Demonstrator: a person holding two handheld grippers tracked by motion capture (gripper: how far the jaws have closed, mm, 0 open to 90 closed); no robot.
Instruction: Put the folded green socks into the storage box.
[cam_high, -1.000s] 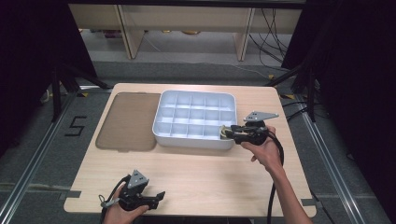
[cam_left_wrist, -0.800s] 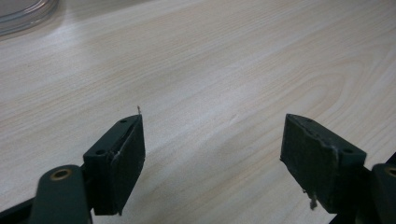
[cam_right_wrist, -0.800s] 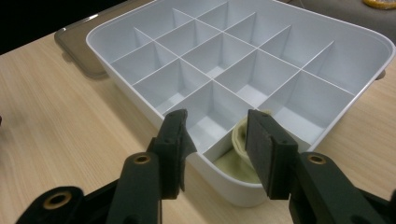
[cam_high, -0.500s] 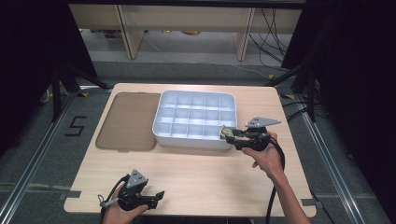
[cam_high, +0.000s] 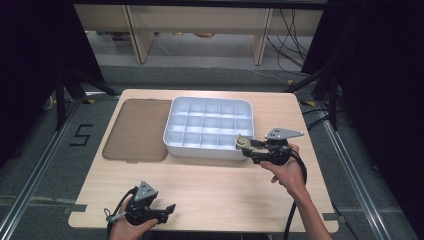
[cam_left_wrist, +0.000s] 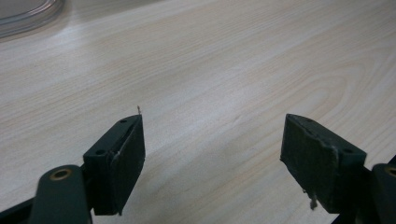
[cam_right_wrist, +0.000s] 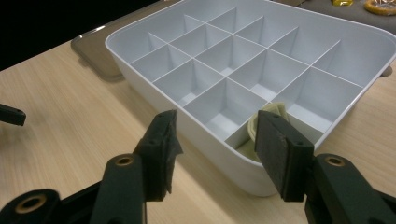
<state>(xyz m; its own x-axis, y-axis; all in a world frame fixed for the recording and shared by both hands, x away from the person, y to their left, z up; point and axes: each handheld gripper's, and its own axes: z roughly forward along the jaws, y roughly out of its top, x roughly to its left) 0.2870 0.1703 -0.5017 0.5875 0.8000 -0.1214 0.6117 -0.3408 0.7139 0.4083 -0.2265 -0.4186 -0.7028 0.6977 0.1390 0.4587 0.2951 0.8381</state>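
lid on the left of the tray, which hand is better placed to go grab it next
Left, probably. The left gripper is open and empty, on the lid's side. The right gripper, jaws just opening, hangs at the tray's far corner over a beige roll.

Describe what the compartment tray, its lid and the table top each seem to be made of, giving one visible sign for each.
Compartment tray: probably moulded plastic, pale grey-white, smooth with a soft sheen, thin even dividers. Lid: likely tinted translucent plastic, brownish, with rounded corners and a raised rim. Table top: pale wood or wood-look laminate; grain lines show, but the flat, even surface leaves it open.
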